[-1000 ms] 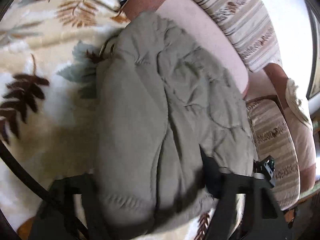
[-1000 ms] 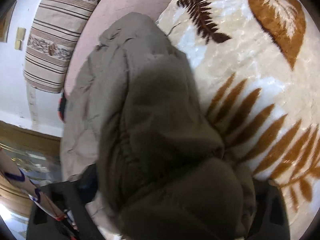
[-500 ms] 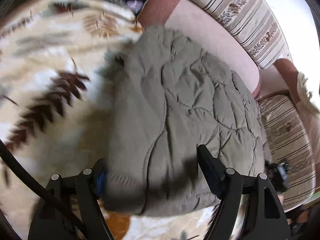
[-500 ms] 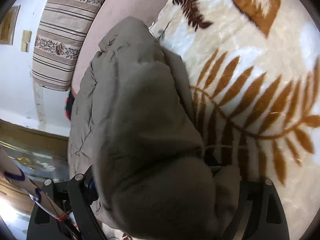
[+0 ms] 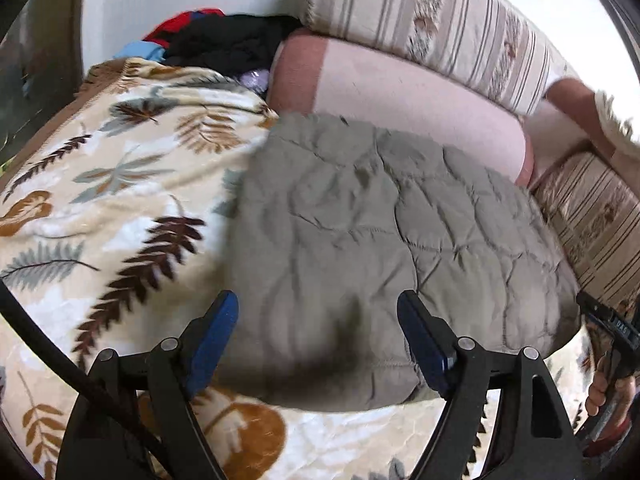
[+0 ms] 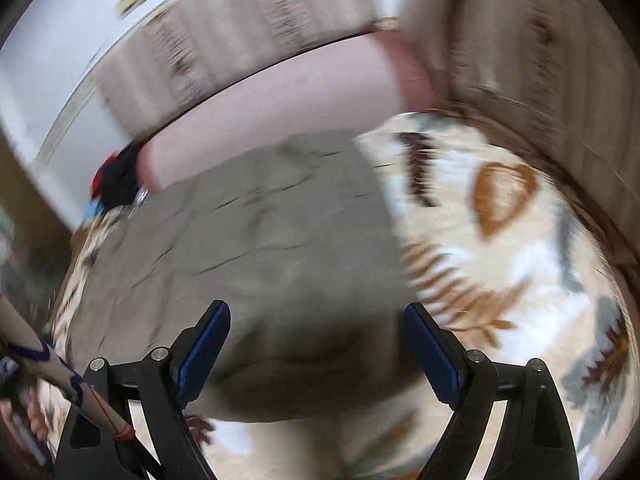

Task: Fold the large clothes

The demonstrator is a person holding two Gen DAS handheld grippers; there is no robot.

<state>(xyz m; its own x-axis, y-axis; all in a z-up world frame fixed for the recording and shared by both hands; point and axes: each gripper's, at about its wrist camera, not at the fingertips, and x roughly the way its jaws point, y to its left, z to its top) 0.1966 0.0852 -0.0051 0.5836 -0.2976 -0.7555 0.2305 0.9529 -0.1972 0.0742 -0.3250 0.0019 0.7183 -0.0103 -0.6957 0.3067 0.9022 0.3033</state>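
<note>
- Jacket point(image 5: 380, 248), grey-green and quilted, lay folded in a thick bundle on the leaf-patterned blanket point(image 5: 120, 208) in the left wrist view, its far edge against the pink cushion point(image 5: 400, 96).
- The left gripper point(image 5: 318, 332) hung above the jacket's near edge; its jaws stood wide and were opening, nothing pinched between the blue pads point(image 5: 208, 340).
- A pile of dark and red clothes point(image 5: 224, 40) sat beyond the blanket, beside the striped cushion point(image 5: 440, 20).
- In the blurred right wrist view the jacket point(image 6: 260, 240) lay on the blanket point(image 6: 500, 260) below the pink cushion point(image 6: 280, 108).
- The right gripper point(image 6: 316, 340) hovered over it, jaws wide apart and empty.
</note>
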